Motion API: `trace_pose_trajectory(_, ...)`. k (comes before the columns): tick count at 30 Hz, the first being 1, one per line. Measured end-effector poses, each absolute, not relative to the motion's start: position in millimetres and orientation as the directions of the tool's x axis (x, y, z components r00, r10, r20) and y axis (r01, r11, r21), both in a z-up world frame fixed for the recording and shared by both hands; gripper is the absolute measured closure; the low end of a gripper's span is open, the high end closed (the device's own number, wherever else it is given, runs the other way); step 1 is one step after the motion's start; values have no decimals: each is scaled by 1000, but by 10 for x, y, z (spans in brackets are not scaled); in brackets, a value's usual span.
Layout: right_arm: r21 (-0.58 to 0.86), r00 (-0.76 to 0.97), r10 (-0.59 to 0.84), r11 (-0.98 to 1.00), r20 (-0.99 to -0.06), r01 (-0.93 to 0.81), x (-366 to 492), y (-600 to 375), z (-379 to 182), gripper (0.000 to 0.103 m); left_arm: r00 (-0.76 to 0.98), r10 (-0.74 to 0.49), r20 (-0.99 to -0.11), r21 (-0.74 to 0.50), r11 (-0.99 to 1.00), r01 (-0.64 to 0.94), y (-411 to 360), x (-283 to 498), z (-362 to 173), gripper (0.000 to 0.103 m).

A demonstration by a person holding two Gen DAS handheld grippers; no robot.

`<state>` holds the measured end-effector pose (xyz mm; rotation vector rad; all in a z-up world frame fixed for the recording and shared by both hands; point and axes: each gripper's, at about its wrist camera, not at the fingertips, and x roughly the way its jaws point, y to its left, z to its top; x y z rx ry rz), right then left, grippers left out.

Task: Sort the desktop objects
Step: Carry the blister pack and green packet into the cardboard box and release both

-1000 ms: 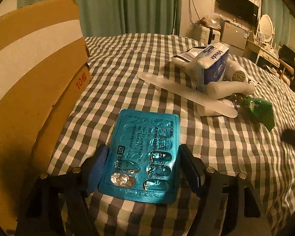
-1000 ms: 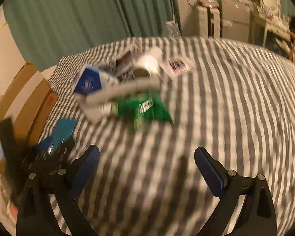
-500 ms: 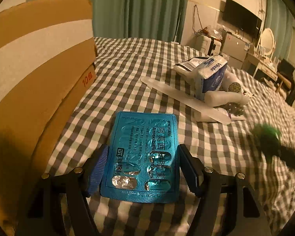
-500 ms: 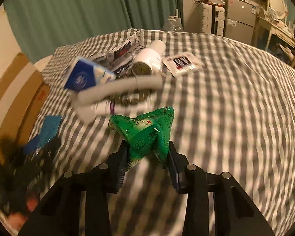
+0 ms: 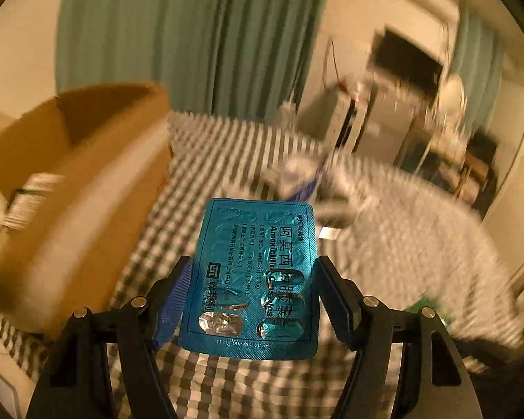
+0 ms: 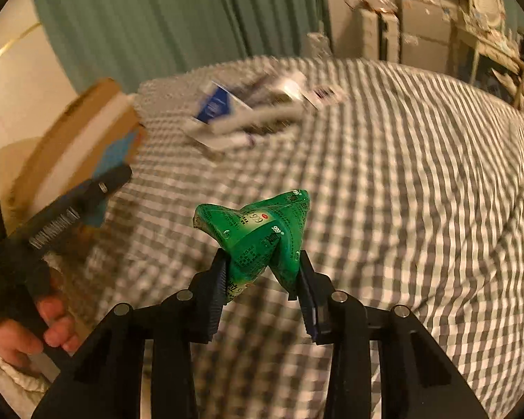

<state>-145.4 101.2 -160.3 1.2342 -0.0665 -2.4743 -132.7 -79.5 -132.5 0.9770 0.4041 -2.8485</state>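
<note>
Room: dim, warm-lit bedroom; green pleated curtains [image 5: 192,35] are hanging behind the bed, with a dark flat screen [image 5: 407,57] and pale cabinets [image 6: 415,24] showing blurred at the far wall.
Surface: soft gingham bedspread [image 6: 419,174], grey and white checks, is rippling slightly across a rounded mattress.
Box: brown corrugated cardboard box [image 5: 80,188] with a pale tape band is standing open at the bed's left edge; flat light packets are lying inside, too blurred to tell apart.
Left gripper: left gripper [image 5: 253,291] is clamping a teal blister pack [image 5: 255,272] by its two long edges, one blue ribbed pad on each side.
Blister pack: thin rectangular foil sheet with rounded corners, crinkled and glossy, printed in dark characters; several capsule bubbles near the lower end are looking torn open. It is sitting flat between the jaws, raised clear of the bedspread, just right of the box wall.
Right gripper: right gripper [image 6: 260,274] is pinching a green sachet [image 6: 258,230] between its ribbed pads, which are pressing in on both sides.
Sachet: shiny plastic film, crumpled into a peaked, folded shape, covered with small dark print and a red dot; its upper part is sticking out beyond the fingertips, above the bedspread.
Pile: blurred heap [image 6: 248,118] of a blue-and-white packet, white tubes and flat wrappers is lying mid-bed, well apart from both held items.
Hand: person's hand [image 6: 24,328] is gripping the left tool's black handle at the left edge of the right wrist view.
</note>
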Motion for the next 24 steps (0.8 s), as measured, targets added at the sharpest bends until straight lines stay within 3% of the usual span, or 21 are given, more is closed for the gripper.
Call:
trace_pose_trajectory(5,222,-592,-457,-876,-664,427,-1427,497,-863,66,-818,-43,-573,-246,-944,222,-1257,-1201,-625,31)
trace_pose_trajectory(10,244,-567,-565,-804,-599,543,-1512,-171,-374,66,-822,-188,-537,-92,-956,278,-1874,-1165,-154,31)
trace_pose_trajectory(13,292,-511,-640,-743,-573,603,-1663,-661,-252,66,-774,-246,-584,-46,-941,334,-2309,-1163,-175,31)
trace_pose_trajectory(19,338,-392,-681,-681,-619,649,-1986,-1599,-397,65,-709,-317,-630,6,-915,404,-2828,-1096,-508,31)
trace_pose_trajectory(21,333,-384,-666,-690,-639,643,-2093,-1807,-445,52,-699,-295,-652,-22,-913,407,-2942,-1107,-631,29)
trace_pose_trajectory(22,328,-389,-650,-706,-653,628,-2157,-1888,-465,41,-694,-284,-662,-26,-916,400,-2953,-1105,-682,20)
trace_pose_trajectory(23,311,-410,-633,-723,-657,617,-2167,-1908,-468,21,-680,-266,-683,-28,-921,389,-2983,-1119,-736,4)
trace_pose_trajectory(24,301,-430,-631,-728,-646,616,-2157,-1900,-446,16,-673,-257,-694,-29,-923,383,-2994,-1112,-768,0)
